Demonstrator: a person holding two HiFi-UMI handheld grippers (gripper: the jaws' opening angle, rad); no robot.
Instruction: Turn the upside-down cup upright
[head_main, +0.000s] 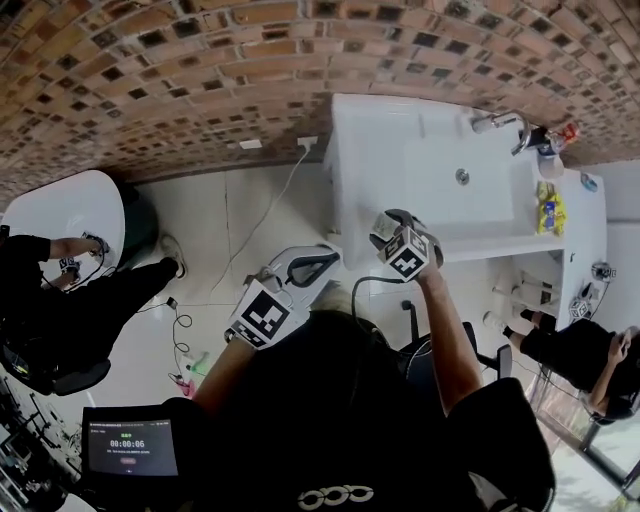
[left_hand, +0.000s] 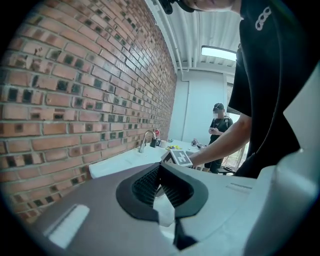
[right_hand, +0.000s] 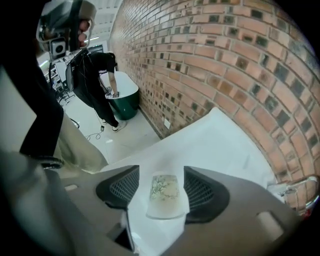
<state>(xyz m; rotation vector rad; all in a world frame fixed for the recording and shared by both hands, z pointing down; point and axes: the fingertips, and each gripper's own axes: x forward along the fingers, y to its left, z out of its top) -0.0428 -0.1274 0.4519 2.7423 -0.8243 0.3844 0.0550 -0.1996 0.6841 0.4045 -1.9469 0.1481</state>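
grey plastic right tongs (right_hand: 161, 176) stood wide apart and pointed steeply down, with the cup (right_hand: 163, 192) framed between the two ribbed pads (right_hand: 122, 186). neither pad touched it; a sliver of white showed on either side. nothing was held. cup was pale and translucent with a green leaf print, standing on its wide rim, narrow base up, so the turn was not yet done. it rested on the white table (right_hand: 215, 142); in the head view it lay hidden under the tongs.

judged reason for the pose: straddling the cup from above set the pads beside its walls, ready for a squeeze, a lift and a roll of the wrist. given the taper, a grip low toward the rim looked surer than one near the base.

left tongs (left_hand: 161, 172) met at the tips, empty, held nearly level and seemingly off the table over the floor (head_main: 250, 200), clear of the work; likely in reserve.

room: table edge ran near the cup's left, floor beyond it. bare table stretched ahead to the brick wall (right_hand: 225, 60). sink (head_main: 462, 190) and tap (head_main: 498, 122) sat well apart toward the far end. space above was open for the turn. the near edge was the one hazard if the cup slipped.
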